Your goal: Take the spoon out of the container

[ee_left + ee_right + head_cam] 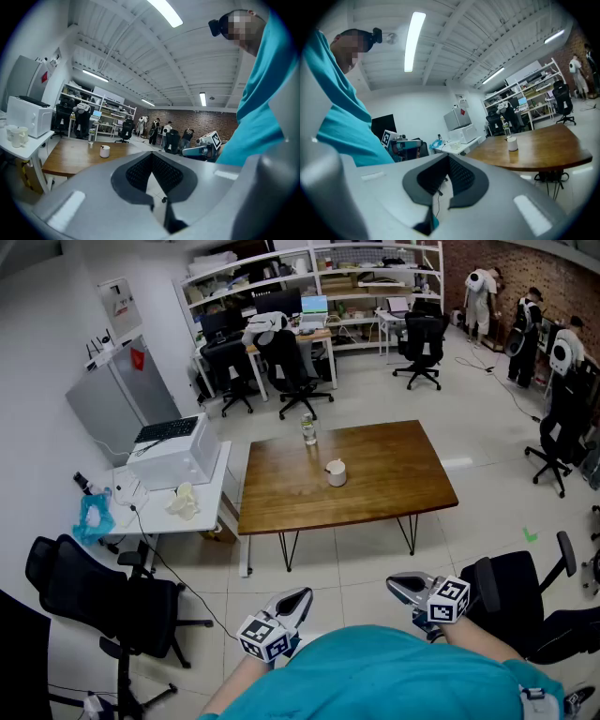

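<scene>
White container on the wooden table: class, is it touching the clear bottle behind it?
Apart. The head view shows bare wood of the table between the container and the bottle.

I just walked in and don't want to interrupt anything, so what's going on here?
A person in a teal shirt stands a little way back from the wooden table, with a gripper in each hand held close to the body. The left gripper and the right gripper both have their jaws together and hold nothing. The white container sits on the table near a clear bottle, with neither gripper near it. No spoon can be made out from here.
</scene>
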A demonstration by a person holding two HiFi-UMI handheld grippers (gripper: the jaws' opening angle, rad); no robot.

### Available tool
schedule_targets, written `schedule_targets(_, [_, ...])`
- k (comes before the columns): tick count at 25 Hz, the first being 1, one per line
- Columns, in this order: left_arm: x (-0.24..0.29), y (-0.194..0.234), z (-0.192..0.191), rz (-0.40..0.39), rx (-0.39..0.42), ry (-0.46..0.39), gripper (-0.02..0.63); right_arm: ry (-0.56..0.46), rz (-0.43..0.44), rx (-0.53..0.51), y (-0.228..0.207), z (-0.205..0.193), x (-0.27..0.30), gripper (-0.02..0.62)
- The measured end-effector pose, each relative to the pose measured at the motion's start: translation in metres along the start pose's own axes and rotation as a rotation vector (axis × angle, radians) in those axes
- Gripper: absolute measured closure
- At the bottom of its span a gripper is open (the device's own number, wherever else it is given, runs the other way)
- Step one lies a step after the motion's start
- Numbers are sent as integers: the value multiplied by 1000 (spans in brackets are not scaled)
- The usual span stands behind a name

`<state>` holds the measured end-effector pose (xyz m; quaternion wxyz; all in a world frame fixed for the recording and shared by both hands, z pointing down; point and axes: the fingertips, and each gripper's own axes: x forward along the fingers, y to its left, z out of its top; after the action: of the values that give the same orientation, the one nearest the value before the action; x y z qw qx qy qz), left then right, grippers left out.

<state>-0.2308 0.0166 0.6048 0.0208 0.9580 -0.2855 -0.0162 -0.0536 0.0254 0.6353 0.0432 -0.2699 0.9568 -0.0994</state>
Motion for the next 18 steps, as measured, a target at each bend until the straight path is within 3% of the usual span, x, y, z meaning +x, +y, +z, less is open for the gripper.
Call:
schedule_targets(13, [113, -71, -9, -15, -18, 14, 606, -9, -3, -35, -63, 14, -111, 594])
schedule_targets(18, [130, -43, -18, -33, -13, 40, 606, -9, -14, 2, -93, 4, -92, 594])
